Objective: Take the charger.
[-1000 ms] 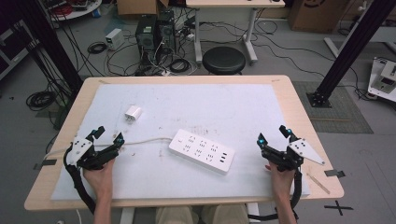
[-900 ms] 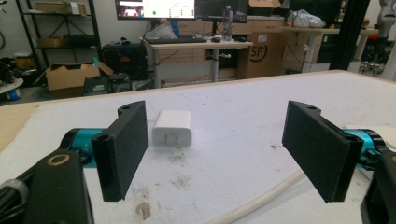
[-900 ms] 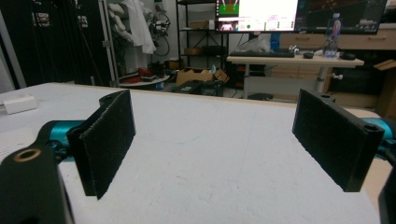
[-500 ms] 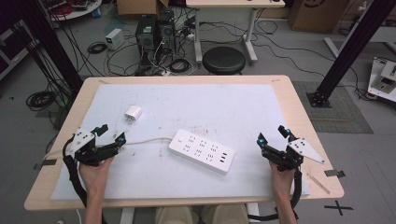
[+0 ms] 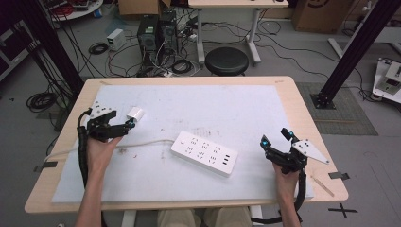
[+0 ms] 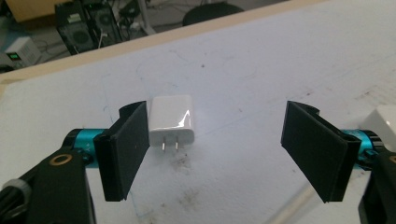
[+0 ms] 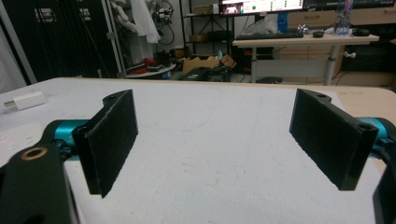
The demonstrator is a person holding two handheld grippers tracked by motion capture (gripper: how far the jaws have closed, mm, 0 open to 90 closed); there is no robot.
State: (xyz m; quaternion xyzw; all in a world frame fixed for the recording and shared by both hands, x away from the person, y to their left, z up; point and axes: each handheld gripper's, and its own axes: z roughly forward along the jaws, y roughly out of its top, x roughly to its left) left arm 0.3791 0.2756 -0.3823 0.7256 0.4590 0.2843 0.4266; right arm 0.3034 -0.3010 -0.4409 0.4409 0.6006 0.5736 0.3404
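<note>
On the white mat that covers the wooden surface (image 5: pixel 302 118), a small white plastic charger block with two metal prongs (image 5: pixel 135 113) lies flat at the near-left part, close to the left edge. The left gripper (image 5: pixel 126 124), held in the person's left hand (image 5: pixel 100 150), sits just beside it with its tips pointing at the block. In the left gripper view the charger block (image 6: pixel 171 119) lies just ahead of the wide-spread black jaws, close against the inner edge of the jaw at the left of that view and well apart from the other jaw; its prongs point toward the camera. The left gripper (image 6: pixel 224 140) is released and grasps nothing.

A long white power strip with several rows of sockets (image 5: pixel 204 152) lies slanted near the middle of the mat, and its pale cord (image 5: pixel 137 144) runs off to the left, passing just beside the left hand. A white corner at the right edge of the left gripper view may be the strip, though I cannot tell for sure.

The right gripper (image 5: pixel 278 141) rests at the near-right part of the mat, well apart from the power strip, held in the person's right hand (image 5: pixel 286 176). In the right gripper view the right gripper (image 7: pixel 212 135) is also released, its jaws far apart over bare mat, with the charger block (image 7: pixel 25 100) small at the far left.
</note>
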